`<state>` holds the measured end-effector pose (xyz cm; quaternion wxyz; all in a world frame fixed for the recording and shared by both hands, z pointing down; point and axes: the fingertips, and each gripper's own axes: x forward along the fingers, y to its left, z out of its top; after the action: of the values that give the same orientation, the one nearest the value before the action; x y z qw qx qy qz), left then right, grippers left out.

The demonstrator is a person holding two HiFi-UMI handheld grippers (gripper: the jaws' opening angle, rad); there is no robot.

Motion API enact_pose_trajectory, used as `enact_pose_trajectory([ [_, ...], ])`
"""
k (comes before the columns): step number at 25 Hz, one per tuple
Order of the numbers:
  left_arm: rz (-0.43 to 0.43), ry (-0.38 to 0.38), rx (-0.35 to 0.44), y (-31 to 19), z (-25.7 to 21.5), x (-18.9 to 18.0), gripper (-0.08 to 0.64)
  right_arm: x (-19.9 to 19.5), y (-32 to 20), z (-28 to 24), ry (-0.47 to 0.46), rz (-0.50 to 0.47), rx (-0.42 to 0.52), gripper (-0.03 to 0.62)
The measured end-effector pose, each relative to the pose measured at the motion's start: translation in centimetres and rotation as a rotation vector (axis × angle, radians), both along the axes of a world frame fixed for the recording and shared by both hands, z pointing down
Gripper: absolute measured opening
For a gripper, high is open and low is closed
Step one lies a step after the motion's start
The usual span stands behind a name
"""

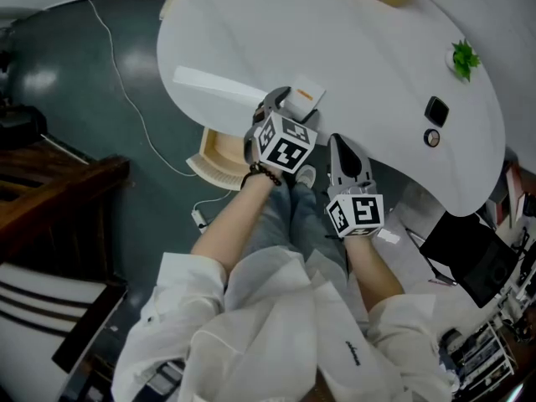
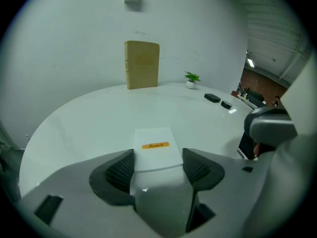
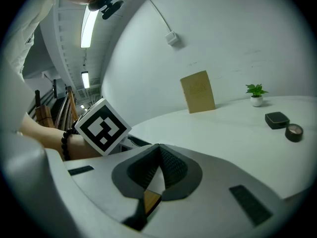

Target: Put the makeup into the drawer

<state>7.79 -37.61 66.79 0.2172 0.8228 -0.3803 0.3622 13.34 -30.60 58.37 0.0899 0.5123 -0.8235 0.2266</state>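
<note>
- Left claw [image 2: 157,163] pinching a white box [image 2: 154,144]; the box juts ahead of the claw, over the counter [image 2: 84,120].
- Right claw [image 3: 158,151] pressed together, holding nothing, just right of the left claw.

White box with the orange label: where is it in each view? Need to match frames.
Head view: white box sits just above centre, beyond the left tool's marker cube.
Left gripper view: lower centre, clamped between the jaws.
Right gripper view: not in it.
Shared landmark: the potted plant, right of centre in the left gripper view, far right in the right gripper view.
</note>
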Motion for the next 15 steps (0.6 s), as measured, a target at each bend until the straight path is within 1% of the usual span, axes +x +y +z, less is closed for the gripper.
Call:
enact_pose_trajectory([
  [1, 0.001, -0.002, -0.001, 0.0, 0.0, -0.1, 0.313, 0.1, 0.1, -0.1, 0.0, 0.001, 0.001, 0.017],
  [8, 0.029, 0.009, -0.032, 0.7, -0.2, -0.3, 0.299, 0.1, 0.5, -0.1, 0.002, -0.004, 0.002, 0.017],
  [12, 0.023, 0.05, -0.03, 1.9, -0.6, -0.6, 0.298, -0.3, 0.7, 0.0, 0.001, -0.017, 0.003, 0.017],
  [15, -0.01, 0.094, -0.042, 2.9, -0.8, -1.4, 0.298, -0.7, 1.0, 0.0, -0.001, -0.029, 0.002, 0.017],
])
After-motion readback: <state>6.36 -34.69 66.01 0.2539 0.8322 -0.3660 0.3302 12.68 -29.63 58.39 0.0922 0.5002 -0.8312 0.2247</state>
